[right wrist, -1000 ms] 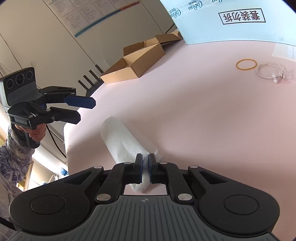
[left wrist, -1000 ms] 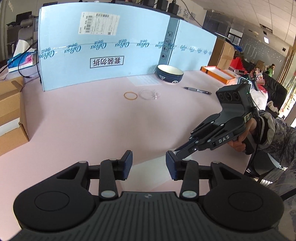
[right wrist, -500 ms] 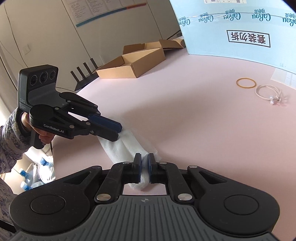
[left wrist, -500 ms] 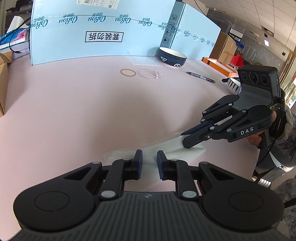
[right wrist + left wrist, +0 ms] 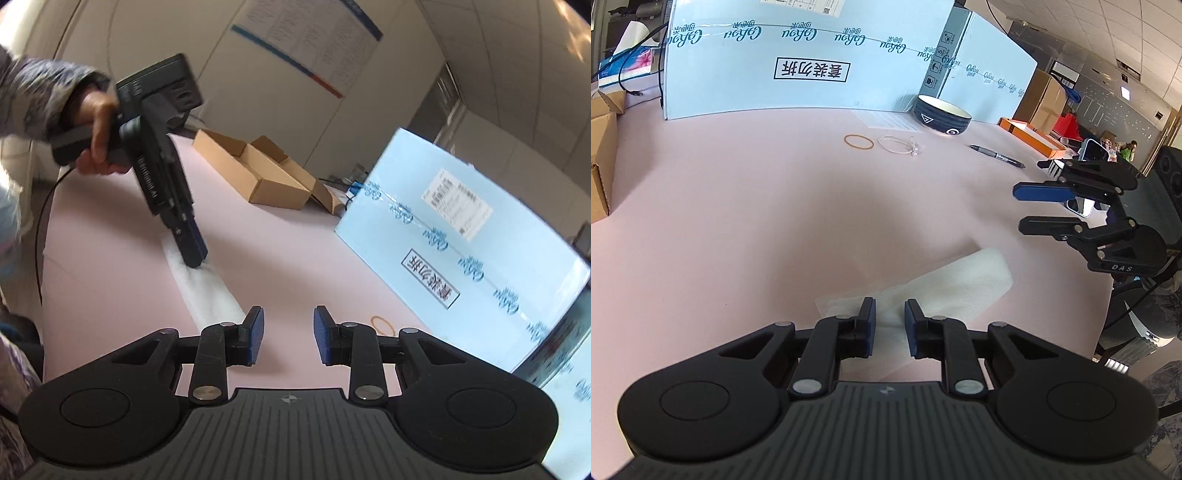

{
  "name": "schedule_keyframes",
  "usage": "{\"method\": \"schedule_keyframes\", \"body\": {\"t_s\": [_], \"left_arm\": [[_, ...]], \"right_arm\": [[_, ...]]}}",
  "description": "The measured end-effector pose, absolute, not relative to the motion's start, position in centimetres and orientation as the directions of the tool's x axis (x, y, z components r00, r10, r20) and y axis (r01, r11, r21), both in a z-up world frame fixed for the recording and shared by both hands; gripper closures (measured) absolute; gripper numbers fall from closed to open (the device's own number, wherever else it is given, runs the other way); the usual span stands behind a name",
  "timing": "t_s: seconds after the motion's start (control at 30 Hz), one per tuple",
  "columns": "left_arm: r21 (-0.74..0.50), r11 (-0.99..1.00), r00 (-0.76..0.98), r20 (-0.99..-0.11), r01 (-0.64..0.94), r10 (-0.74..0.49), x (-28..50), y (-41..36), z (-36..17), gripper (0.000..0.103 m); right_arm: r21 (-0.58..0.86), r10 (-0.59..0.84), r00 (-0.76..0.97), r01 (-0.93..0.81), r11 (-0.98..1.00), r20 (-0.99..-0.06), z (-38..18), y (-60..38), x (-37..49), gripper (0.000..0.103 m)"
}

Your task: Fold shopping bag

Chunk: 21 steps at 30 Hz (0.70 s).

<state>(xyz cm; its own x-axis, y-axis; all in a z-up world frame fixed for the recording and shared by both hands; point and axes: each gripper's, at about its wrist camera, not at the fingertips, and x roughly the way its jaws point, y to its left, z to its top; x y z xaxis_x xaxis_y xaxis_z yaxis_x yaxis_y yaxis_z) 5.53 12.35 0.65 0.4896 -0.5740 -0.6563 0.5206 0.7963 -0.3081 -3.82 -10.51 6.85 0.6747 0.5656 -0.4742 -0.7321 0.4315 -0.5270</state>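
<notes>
Left wrist view: I see the bag (image 5: 923,291) as a white, narrow folded strip flat on the pink tabletop (image 5: 757,221), its long axis running from just under my left claw (image 5: 889,325) away to the right, toward the right claw (image 5: 1027,208). The near end of the strip lies between the left pads (image 5: 868,328), which stand narrow with a gap on either side of the film; I cannot see them pinching it, so I read this claw as resting over the bag, not gripping. In the right wrist view the left claw's tip comes down onto the strip near one end, touching or nearly so.

The right claw is off the bag, held above the tabletop and clear of the far end. Its jaws are opening, with nothing between them.

So the left hand is on the bag, and the right is near the free end. I judge the next fold goes along the strip's length: the right claw would need to drop onto that far end and carry it back toward the left.
</notes>
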Motion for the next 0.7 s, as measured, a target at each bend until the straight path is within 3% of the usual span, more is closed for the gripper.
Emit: {"method": "schedule_keyframes", "body": {"t_s": [0.17,0.47,0.57,0.6,0.7], "left_arm": [[-0.371,0.778,0.441,-0.664,0.507,-0.604,6.6,12.9,0.6,0.087],[-0.428,0.754,0.381,-0.673,0.498,-0.634,7.7,13.4,0.5,0.087],[-0.443,0.749,0.374,-0.670,0.492,-0.641,7.8,13.6,0.5,0.087],[-0.438,0.751,0.376,-0.671,0.494,-0.639,7.7,13.5,0.5,0.087],[-0.385,0.760,0.405,-0.673,0.523,-0.619,7.0,12.9,0.8,0.087]], "right_arm": [[-0.750,0.508,0.685,-0.652,0.110,-0.522,3.4,-8.2,-6.3,0.075],[-0.831,0.501,0.677,-0.525,-0.185,-0.539,0.9,-5.9,-5.4,0.075],[-0.818,0.493,0.664,-0.533,-0.215,-0.562,0.6,-5.3,-4.9,0.085],[-0.810,0.491,0.655,-0.543,-0.221,-0.574,0.4,-5.2,-4.7,0.096],[-0.797,0.495,0.640,-0.564,-0.218,-0.588,0.2,-5.2,-4.3,0.097]]}}
